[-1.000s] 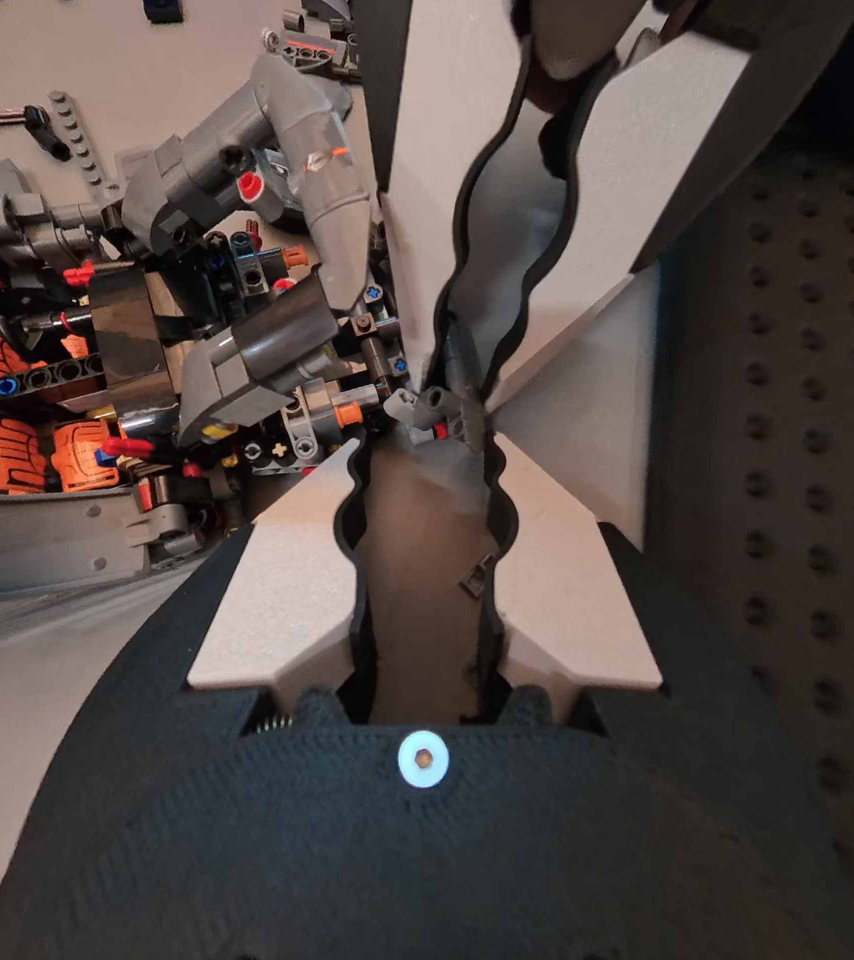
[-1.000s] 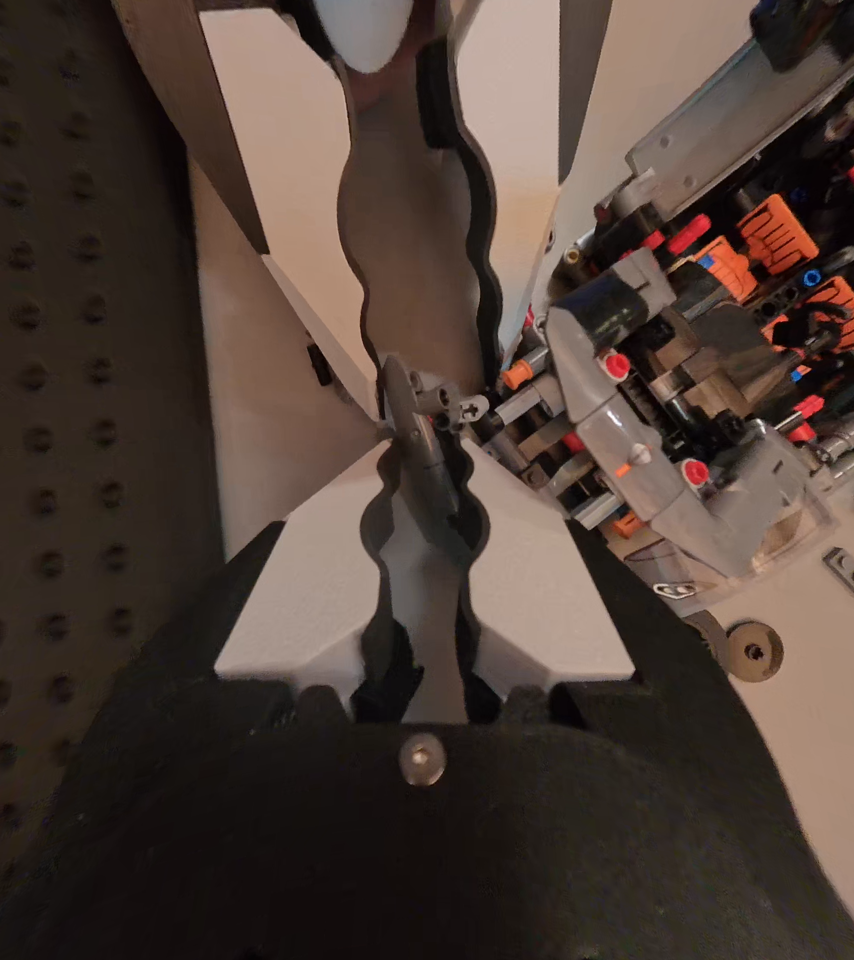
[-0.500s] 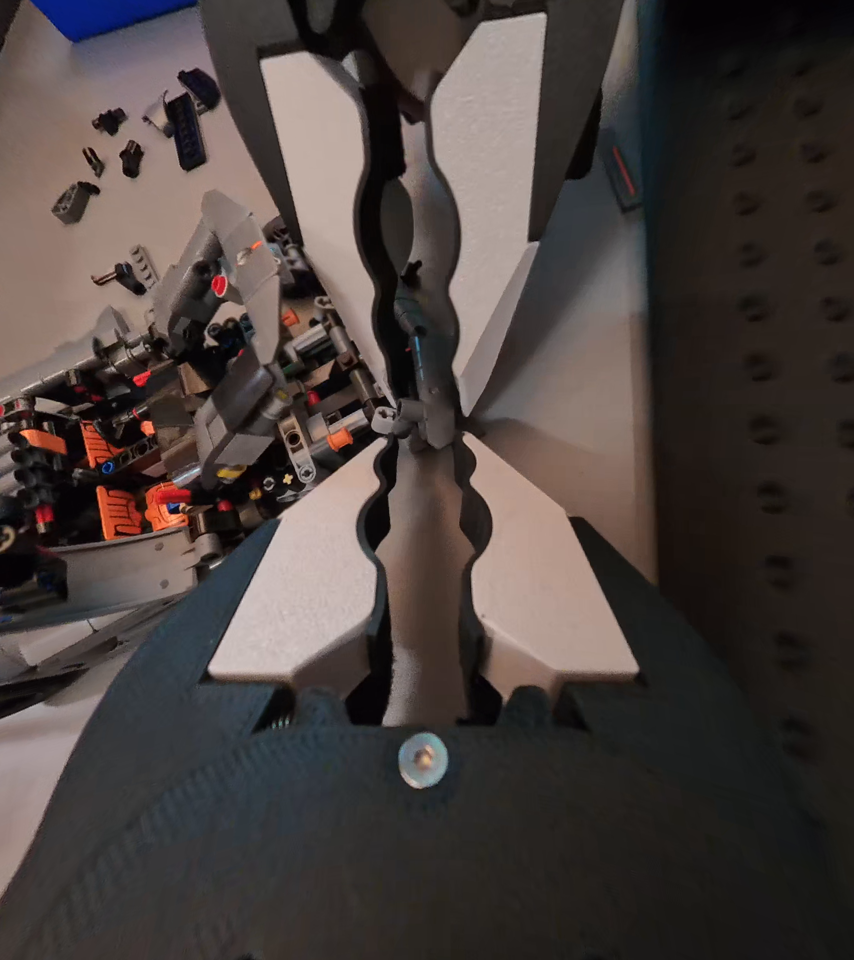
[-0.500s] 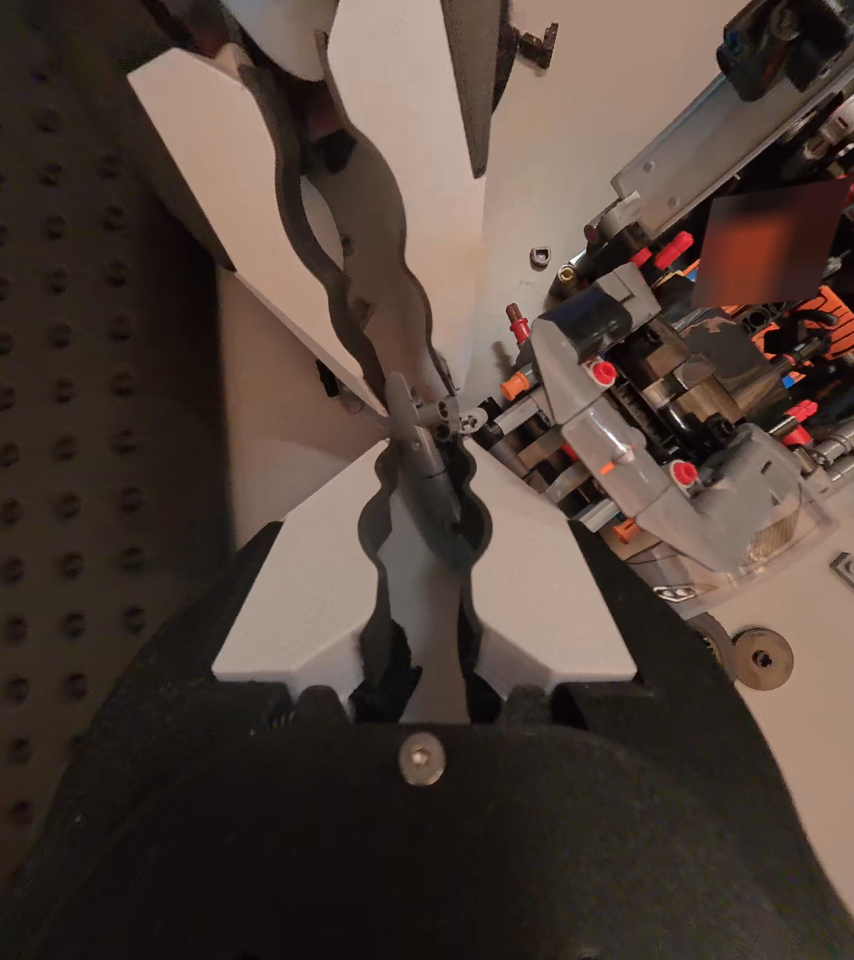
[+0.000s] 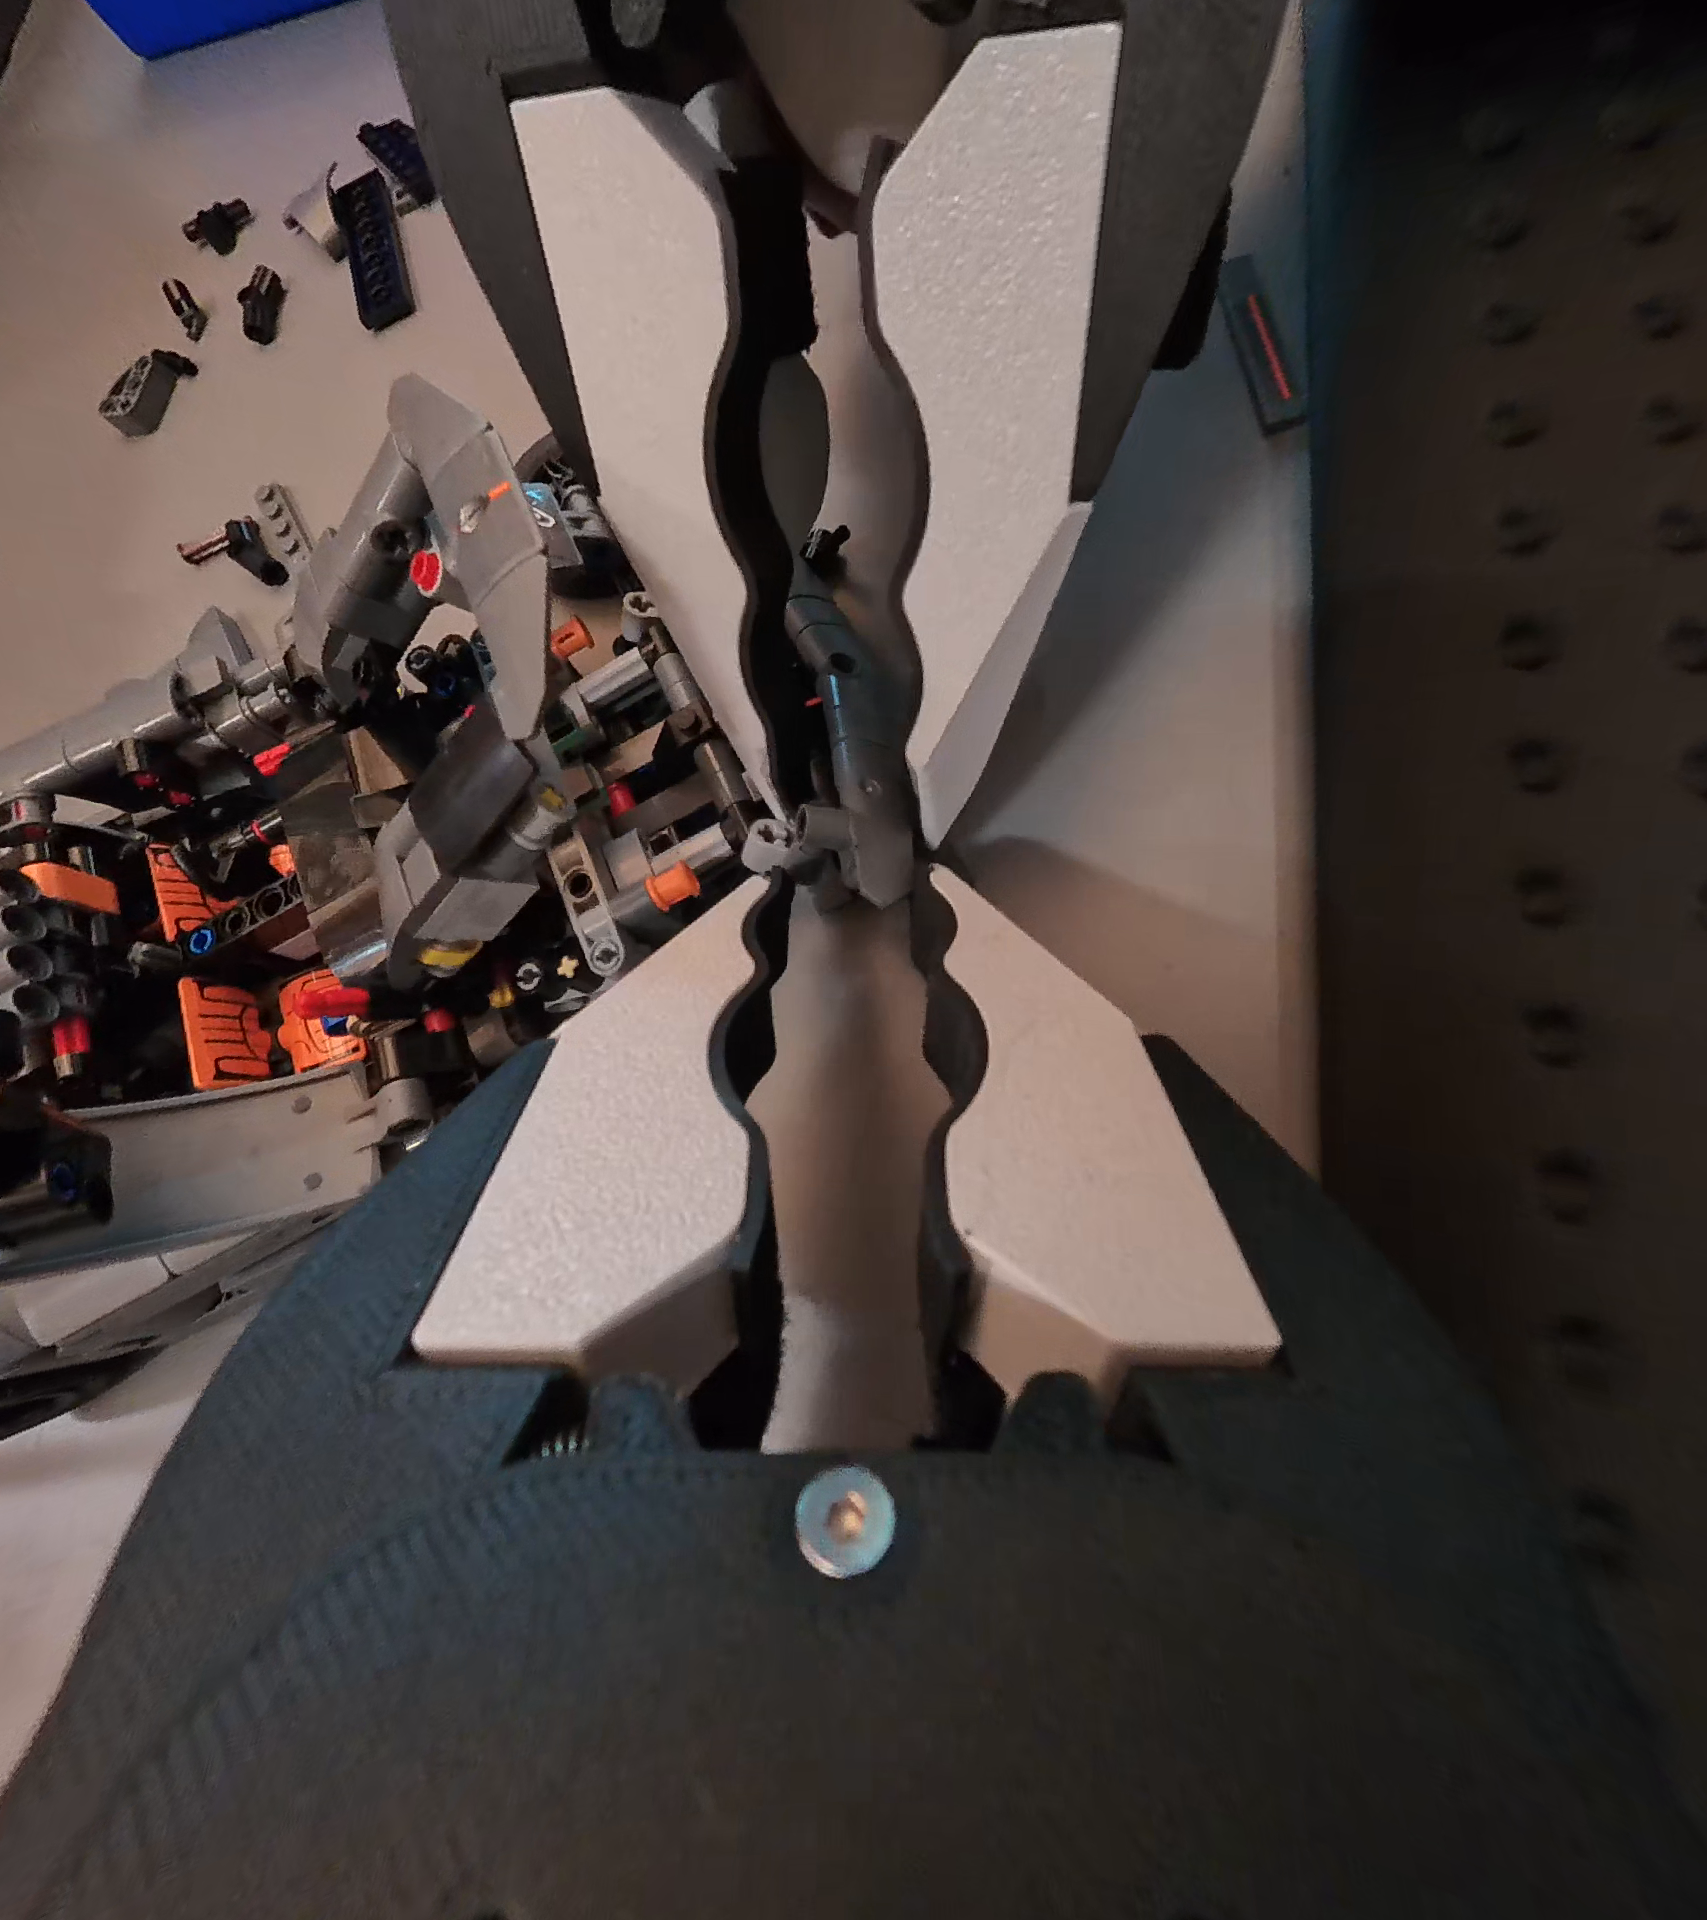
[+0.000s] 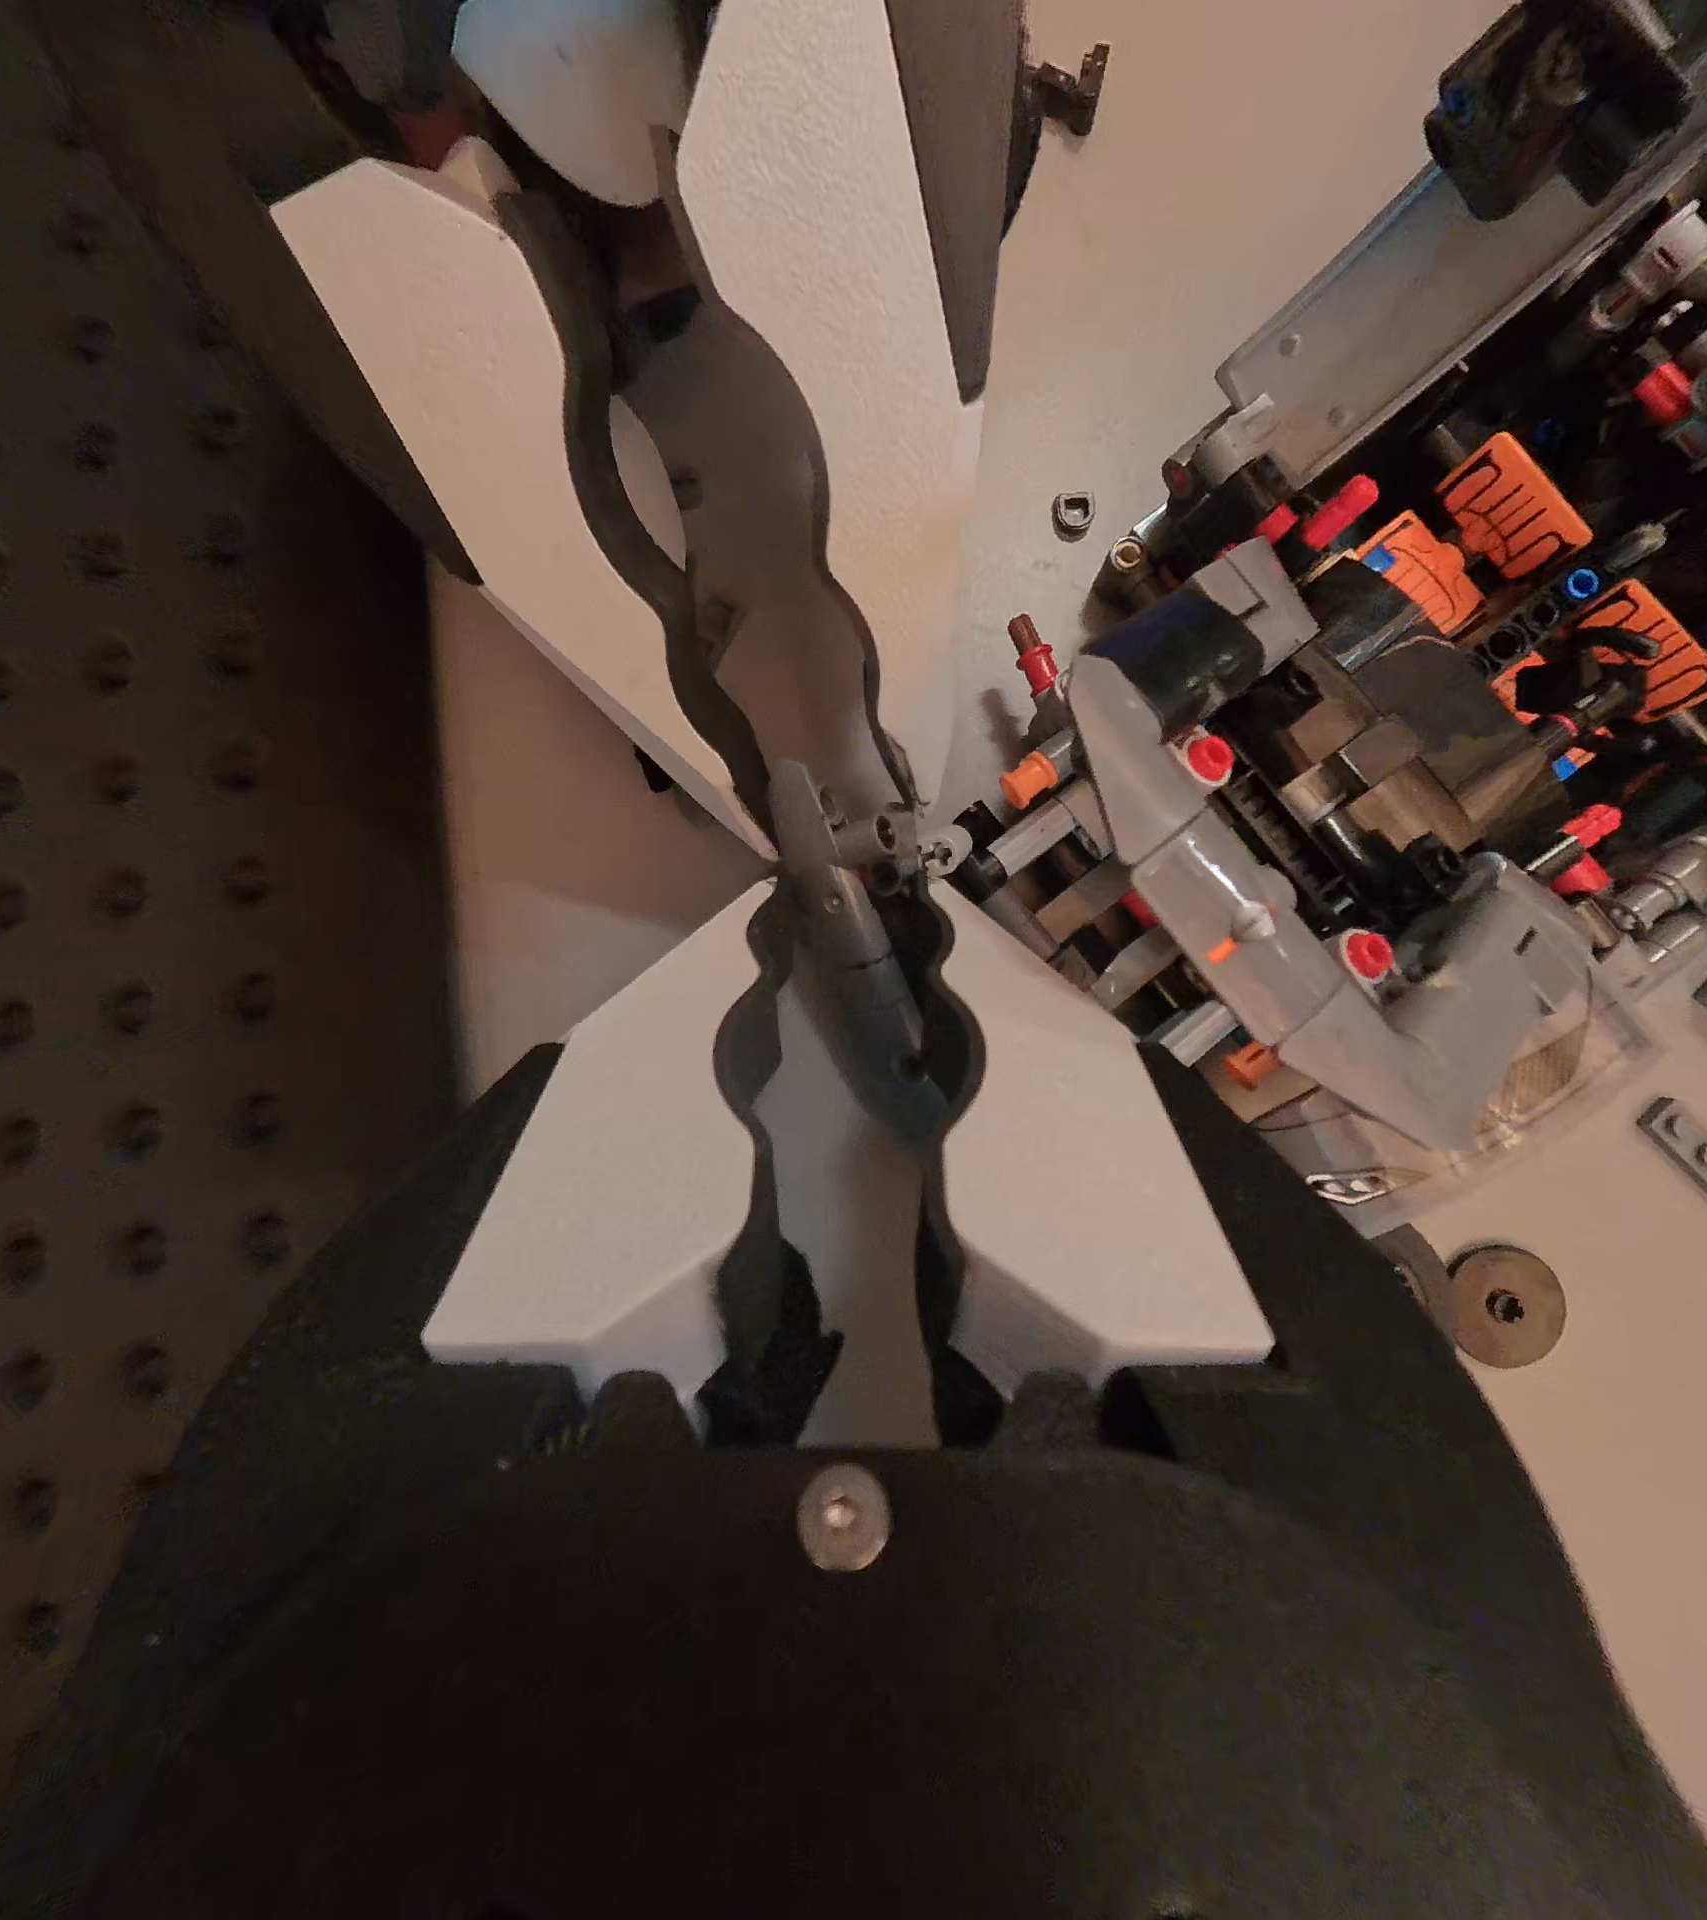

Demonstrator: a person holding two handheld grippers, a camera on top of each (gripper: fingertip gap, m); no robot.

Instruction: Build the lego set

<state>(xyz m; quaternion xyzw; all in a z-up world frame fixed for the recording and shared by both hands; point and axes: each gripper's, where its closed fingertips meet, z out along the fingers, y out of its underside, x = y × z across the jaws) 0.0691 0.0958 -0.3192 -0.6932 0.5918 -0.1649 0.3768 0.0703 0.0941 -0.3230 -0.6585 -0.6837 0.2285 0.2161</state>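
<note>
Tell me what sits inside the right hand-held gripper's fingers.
The right hand-held gripper clamps a dark grey Lego piece, its light grey connector poking out at the tips. The piece's lower end is covered by the fingers.

You have two grippers, left gripper [image 5: 849, 883] and right gripper [image 6: 854, 894], one large model [image 5: 433, 810], one small grey assembly [image 6: 859, 966], one loose wheel disc [image 6: 1505, 1305].
</note>
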